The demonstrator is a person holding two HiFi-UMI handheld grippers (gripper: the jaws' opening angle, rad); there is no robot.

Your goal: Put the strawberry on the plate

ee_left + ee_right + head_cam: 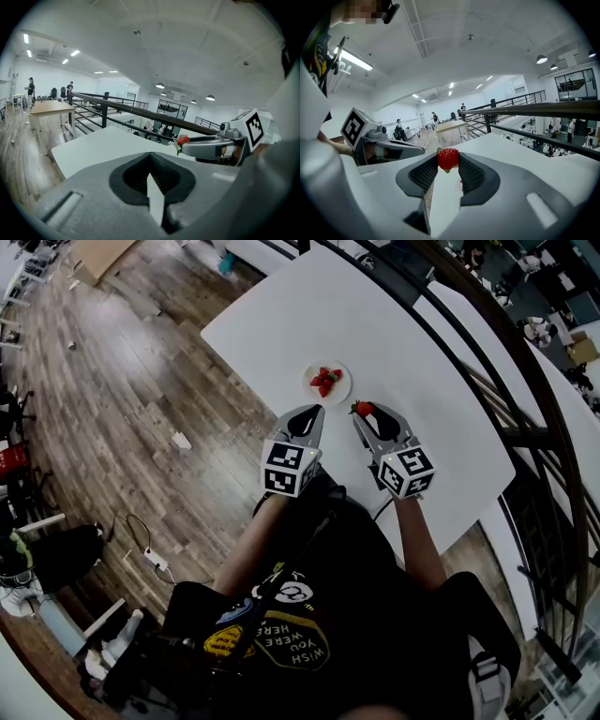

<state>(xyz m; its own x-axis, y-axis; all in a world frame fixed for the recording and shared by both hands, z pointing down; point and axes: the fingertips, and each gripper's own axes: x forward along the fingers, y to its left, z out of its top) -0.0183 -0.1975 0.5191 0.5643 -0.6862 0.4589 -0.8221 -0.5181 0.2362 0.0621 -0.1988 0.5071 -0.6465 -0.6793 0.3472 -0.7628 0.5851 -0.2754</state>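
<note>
Right hand-held gripper (448, 165) pinches the strawberry (448, 158) at its tips; any slackening could drop it short of the plate (344, 391).

I can't count the berries (324, 381) on the plate (343, 394) (too small). My right hand-held gripper (448, 163) hides the strawberry's (448, 157) sides.

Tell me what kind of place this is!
Probably a big open office or workshop, maybe on an upper floor: a dark metal railing runs past the white table, a wooden desk stands further off, and long lamps light the ceiling.
</note>
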